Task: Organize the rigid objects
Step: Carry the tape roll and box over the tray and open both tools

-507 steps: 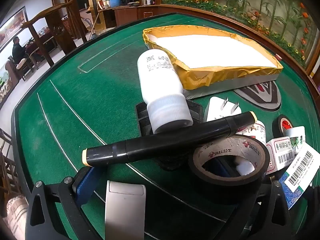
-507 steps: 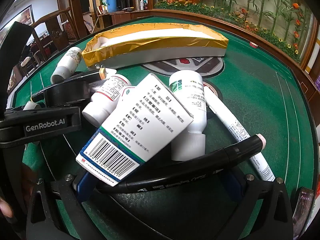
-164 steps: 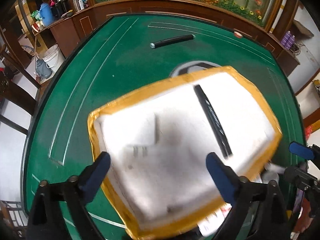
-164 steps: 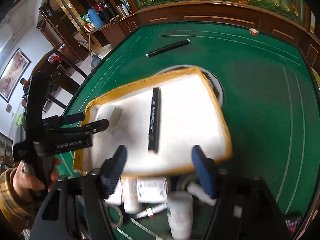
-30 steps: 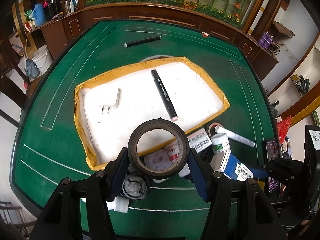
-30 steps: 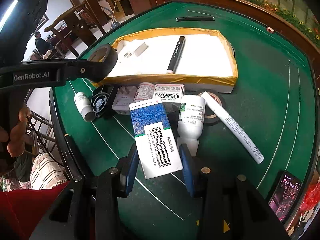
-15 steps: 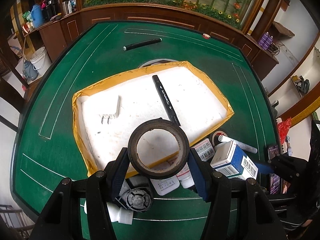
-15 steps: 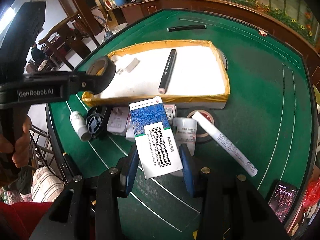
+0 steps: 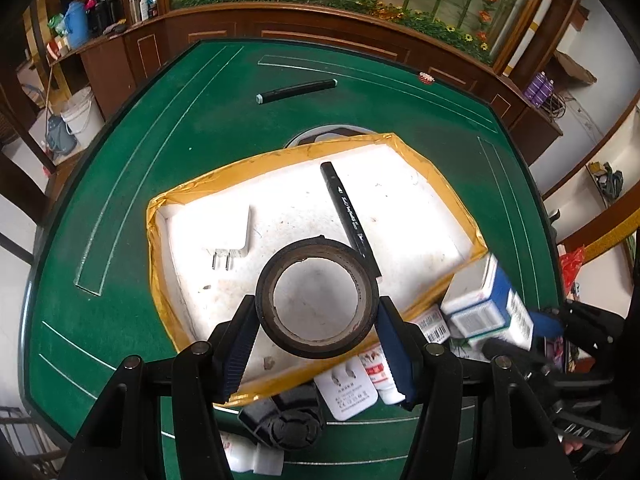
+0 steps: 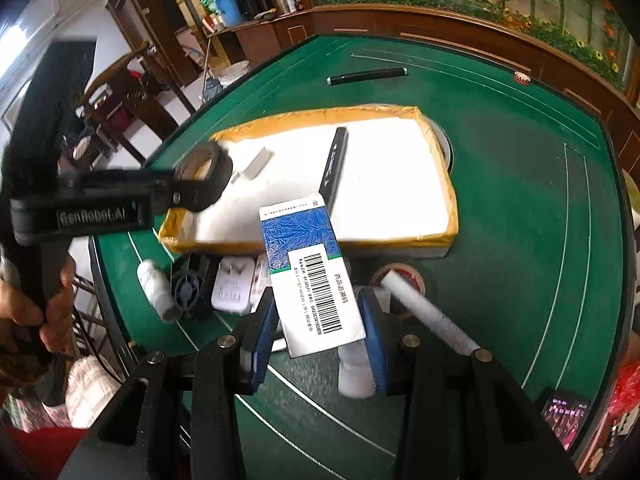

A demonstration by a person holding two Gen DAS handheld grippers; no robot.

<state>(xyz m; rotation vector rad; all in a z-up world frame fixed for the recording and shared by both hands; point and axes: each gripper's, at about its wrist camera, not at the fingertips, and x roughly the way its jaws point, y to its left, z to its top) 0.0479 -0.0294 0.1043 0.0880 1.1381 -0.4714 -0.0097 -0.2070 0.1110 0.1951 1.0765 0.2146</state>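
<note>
My left gripper (image 9: 318, 344) is shut on a black roll of tape (image 9: 317, 298), which hangs over the near part of a white tray with a yellow taped rim (image 9: 448, 184). In the tray lie a black marker (image 9: 348, 212) and a white plug adapter (image 9: 234, 236). My right gripper (image 10: 318, 340) is shut on a blue and white medicine box (image 10: 310, 272), held above the table just in front of the tray (image 10: 436, 236). The left gripper with its tape roll (image 10: 206, 178) shows at the left of the right wrist view.
In front of the tray lie a white charger (image 10: 234, 284), a black fan (image 10: 188, 284), white bottles (image 10: 156, 290), a white tube (image 10: 428, 316) and a red tape roll (image 10: 404, 272). Another black marker (image 9: 296, 91) lies far across the green table (image 9: 160, 120). A phone (image 10: 564, 412) sits at the right.
Both grippers have moved toward the tray. The tape roll is now over the tray's white floor, and the medicine box has risen and come nearer the tray's front rim.
</note>
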